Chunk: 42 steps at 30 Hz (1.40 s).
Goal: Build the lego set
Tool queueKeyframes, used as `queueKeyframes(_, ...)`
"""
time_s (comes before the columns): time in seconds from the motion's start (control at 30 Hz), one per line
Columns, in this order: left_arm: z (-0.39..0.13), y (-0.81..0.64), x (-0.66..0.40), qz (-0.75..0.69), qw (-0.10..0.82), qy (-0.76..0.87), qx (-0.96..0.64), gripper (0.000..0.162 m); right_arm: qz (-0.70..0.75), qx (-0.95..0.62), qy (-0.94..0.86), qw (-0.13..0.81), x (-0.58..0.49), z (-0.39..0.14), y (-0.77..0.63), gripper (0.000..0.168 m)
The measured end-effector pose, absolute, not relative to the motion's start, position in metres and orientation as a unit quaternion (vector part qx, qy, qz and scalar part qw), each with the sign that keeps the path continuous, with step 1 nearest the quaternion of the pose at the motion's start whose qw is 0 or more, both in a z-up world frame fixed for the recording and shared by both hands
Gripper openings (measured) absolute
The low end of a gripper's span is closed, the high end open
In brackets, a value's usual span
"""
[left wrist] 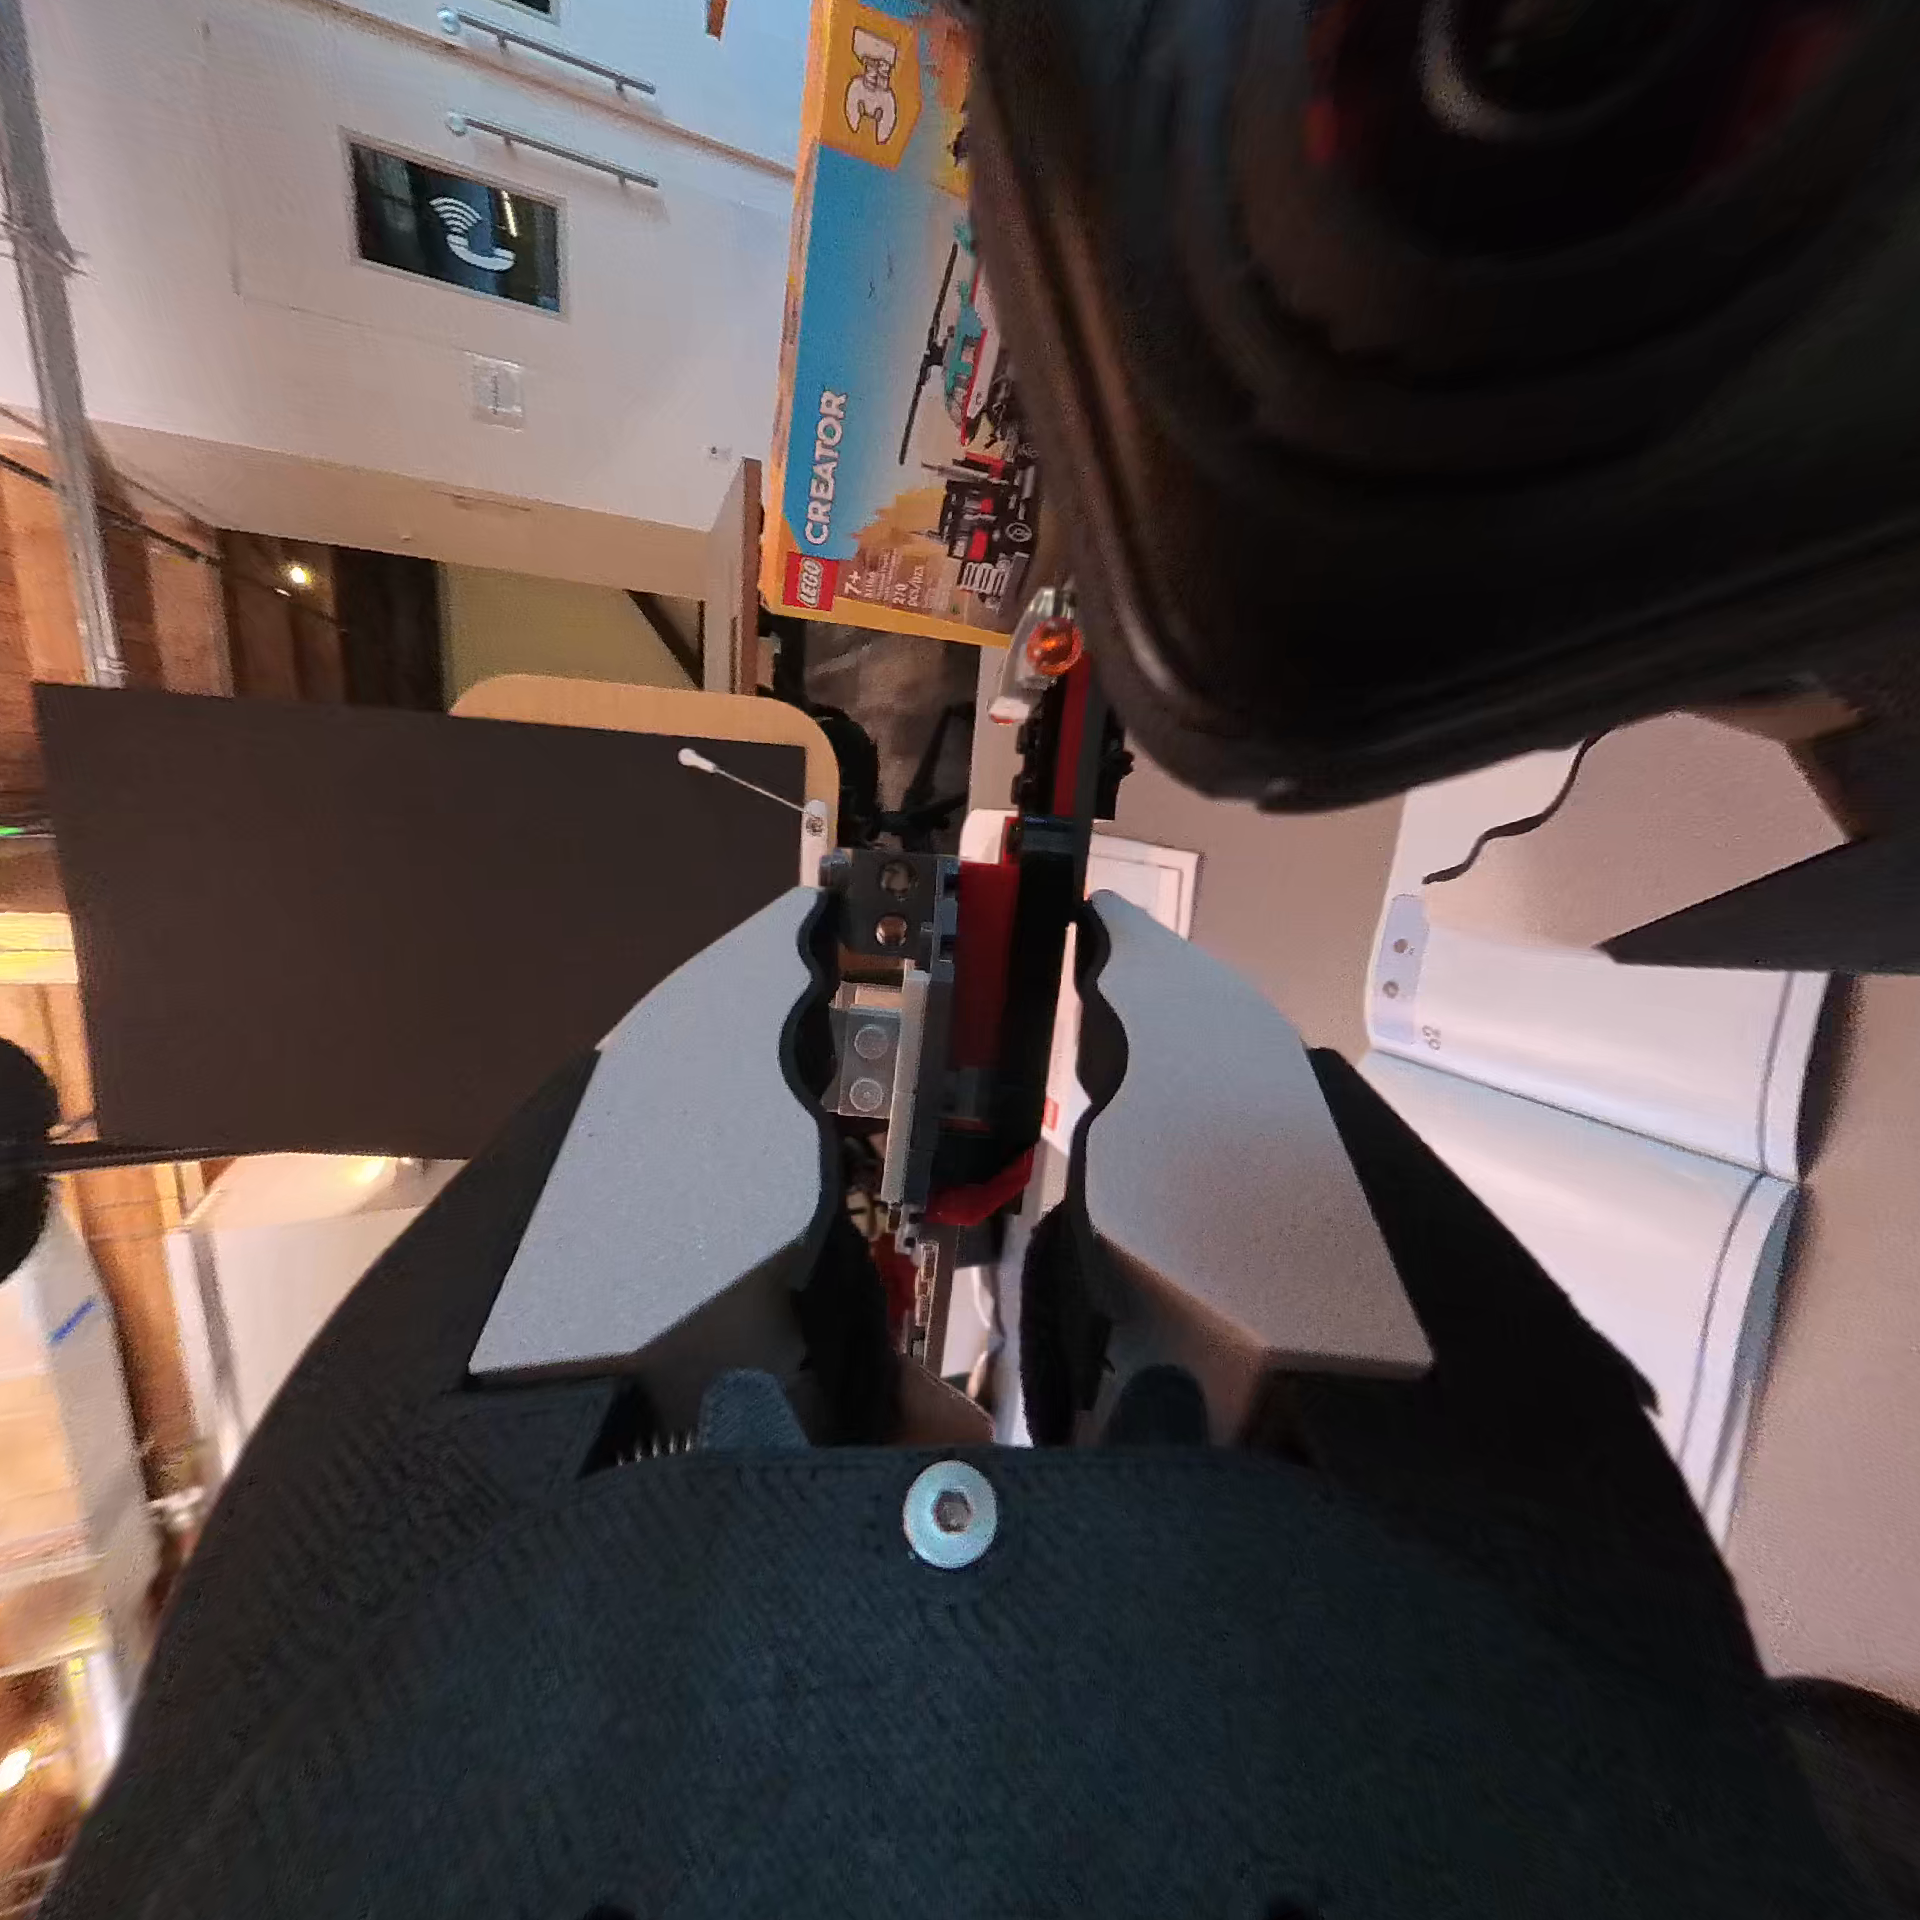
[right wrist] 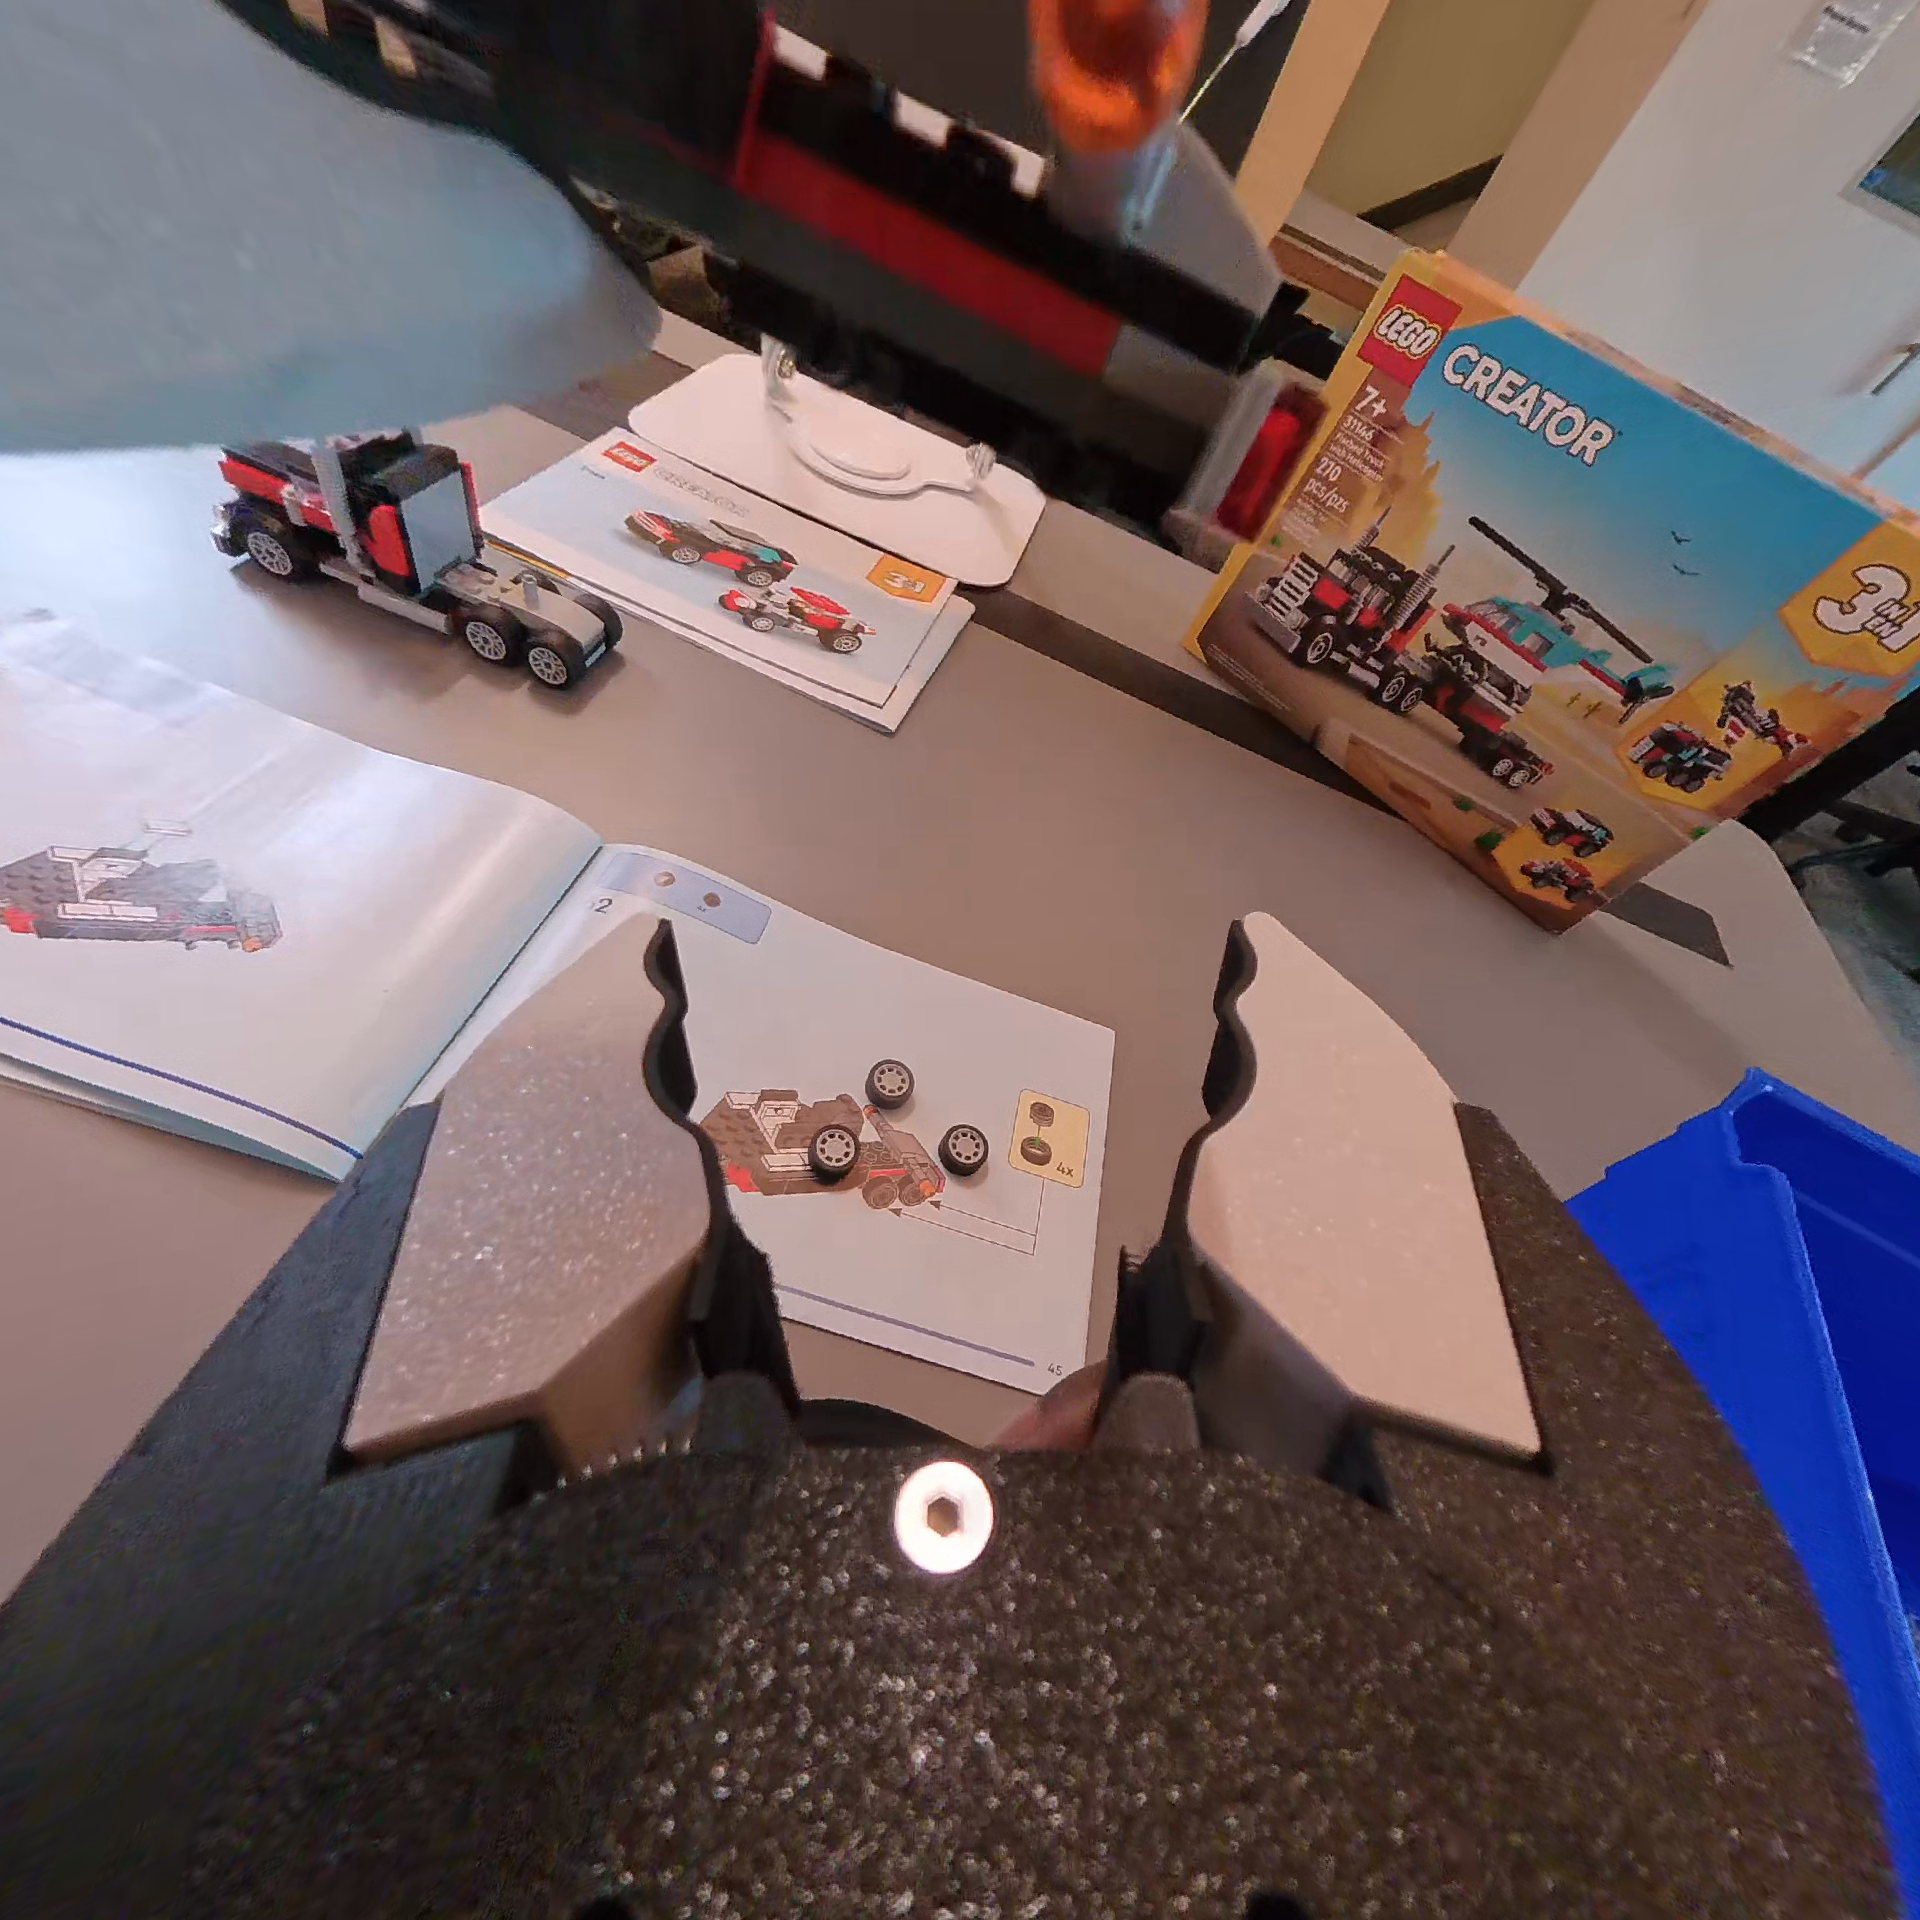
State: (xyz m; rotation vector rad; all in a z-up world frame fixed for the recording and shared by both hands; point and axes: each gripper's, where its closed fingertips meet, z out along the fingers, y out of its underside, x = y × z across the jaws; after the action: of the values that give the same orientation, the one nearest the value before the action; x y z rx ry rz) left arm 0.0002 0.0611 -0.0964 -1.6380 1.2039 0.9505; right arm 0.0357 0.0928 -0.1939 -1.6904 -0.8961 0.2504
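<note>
Because my left gripper [left wrist: 951,997] clamps the half-built trailer [left wrist: 997,997] on edge between its fingers, the chief risk I judge here is a sub-assembly shearing off. The grip appears to bear on stacked plates instead of one solid brick, so a hard push on a wheel could split the layers or rotate the model in the jaws. The clear piece with an orange stud [left wrist: 1044,649], at the trailer's far end toward 12 o'clock, looks the likeliest to pop loose if bumped.

My right gripper [right wrist: 945,1049] hangs with its fingers spread wide and empty over the open instruction booklet [right wrist: 260,821]. A second risk lies here: the loose wheels [right wrist: 889,1084] rest on glossy paper, and a fingertip arriving off-centre could flick one away, possibly off the table [right wrist: 1039,831]. In the right wrist view the trailer looms blurred at 12 o'clock, close above the work, so a careless lift could strike it.

Counts, right wrist view:
- Loose wheels on the page: three, at 12 o'clock from the jaws.
- Finished truck cab [right wrist: 416,551]: one, at 10 o'clock.
- Booklets: two, the open one and a closed one [right wrist: 748,582] at 11 o'clock.
- Set box [right wrist: 1558,582]: one, at 2 o'clock.
- Blue bin [right wrist: 1787,1299]: one, at 4 o'clock.
- White stand [right wrist: 862,457]: one, at 12 o'clock.
</note>
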Motion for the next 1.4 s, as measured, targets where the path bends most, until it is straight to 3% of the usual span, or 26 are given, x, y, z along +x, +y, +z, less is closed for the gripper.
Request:
queueKeyframes(0.9,-0.073,0.065,0.027,0.578,0.416,0.525,-0.467,0.044,0.144,-0.721,-0.375,0.565,0.028,-0.185,0.098,0.097)
queueKeyframes(1.4,-0.084,0.073,0.03,0.584,0.403,0.533,-0.461,0.044,0.153,-0.729,-0.362,0.561,0.027,-0.189,0.106,0.097)
